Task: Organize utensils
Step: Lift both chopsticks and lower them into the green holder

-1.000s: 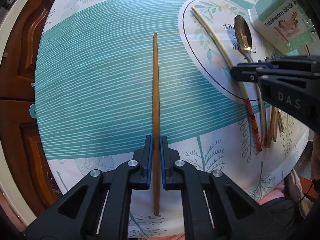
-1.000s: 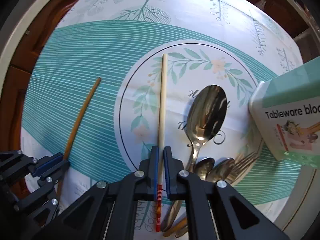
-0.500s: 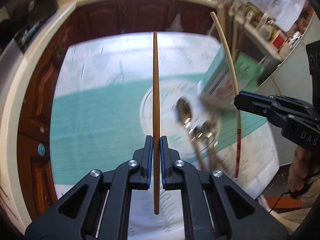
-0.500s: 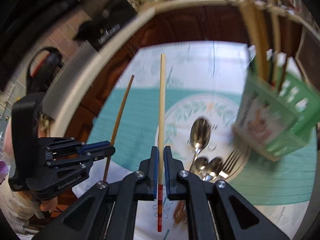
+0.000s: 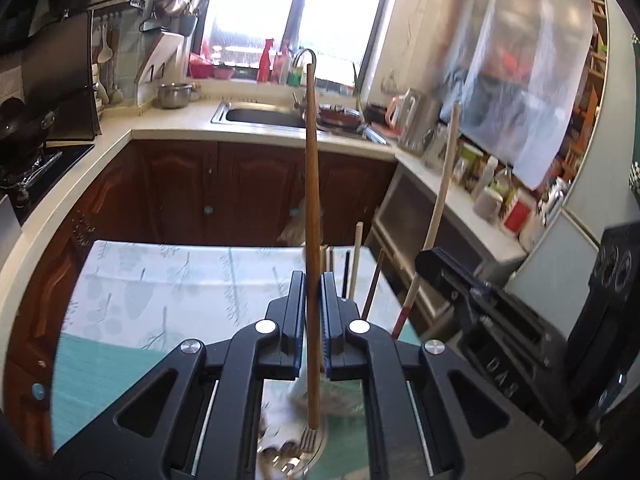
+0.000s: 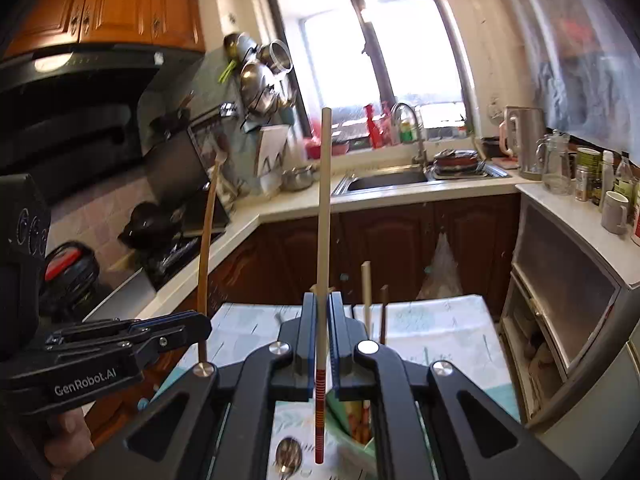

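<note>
Left view only: forks [image 5: 298, 446] below.
Right view only: spoon [image 6: 289, 456].
Brown chopstick [image 5: 312, 240]: upright, clamped in left gripper [image 5: 312, 320] jaws.
Pale chopstick [image 6: 323, 240]: upright, clamped in right gripper [image 6: 321, 340] jaws.

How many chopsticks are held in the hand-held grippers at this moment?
2. The brown chopstick is clamped in the left hand-held gripper. The pale chopstick with red stripes is clamped in the right hand-held gripper. More sticks stand behind, not held.
</note>
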